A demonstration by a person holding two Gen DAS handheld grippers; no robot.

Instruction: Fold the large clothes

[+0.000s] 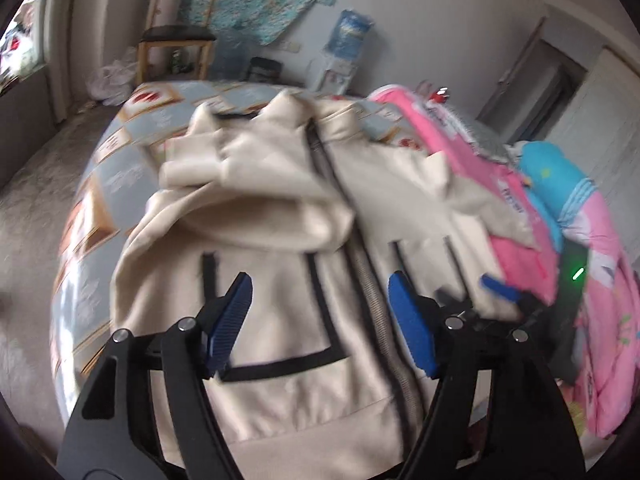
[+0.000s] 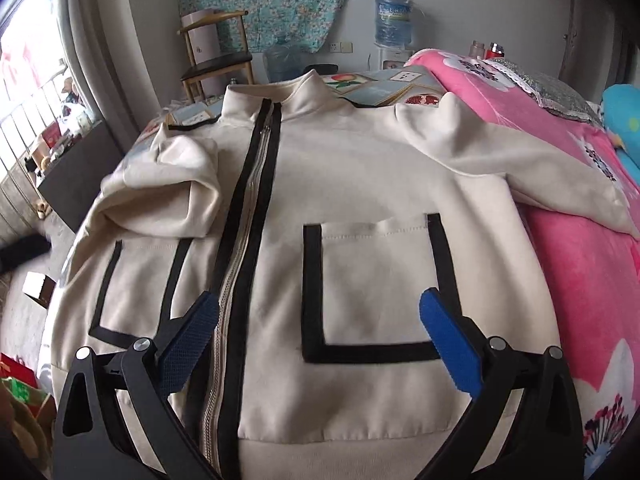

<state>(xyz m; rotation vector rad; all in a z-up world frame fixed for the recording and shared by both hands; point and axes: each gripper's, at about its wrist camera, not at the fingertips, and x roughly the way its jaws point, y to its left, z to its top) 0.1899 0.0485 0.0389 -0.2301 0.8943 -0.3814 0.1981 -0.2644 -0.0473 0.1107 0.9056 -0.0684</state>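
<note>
A cream zip-up jacket (image 2: 360, 184) with black trim lies front up on the bed, its zipper (image 2: 248, 208) closed and collar at the far end. Its left sleeve (image 2: 176, 192) is folded in over the body; its right sleeve (image 2: 520, 168) lies out over the pink blanket. My right gripper (image 2: 320, 320) is open and empty above the jacket's hem, over the black-edged pocket (image 2: 376, 288). My left gripper (image 1: 320, 304) is open and empty above the hem, seen in a blurred view of the jacket (image 1: 280, 200). The right gripper (image 1: 500, 288) shows at the right of the left wrist view.
A pink flowered blanket (image 2: 568, 264) and a blue pillow (image 2: 624, 120) lie along the bed's right side. A patterned bedsheet (image 1: 104, 184) shows at the left. A wooden chair (image 2: 216, 60), a water dispenser (image 2: 394, 28) and a window (image 2: 24, 92) stand beyond the bed.
</note>
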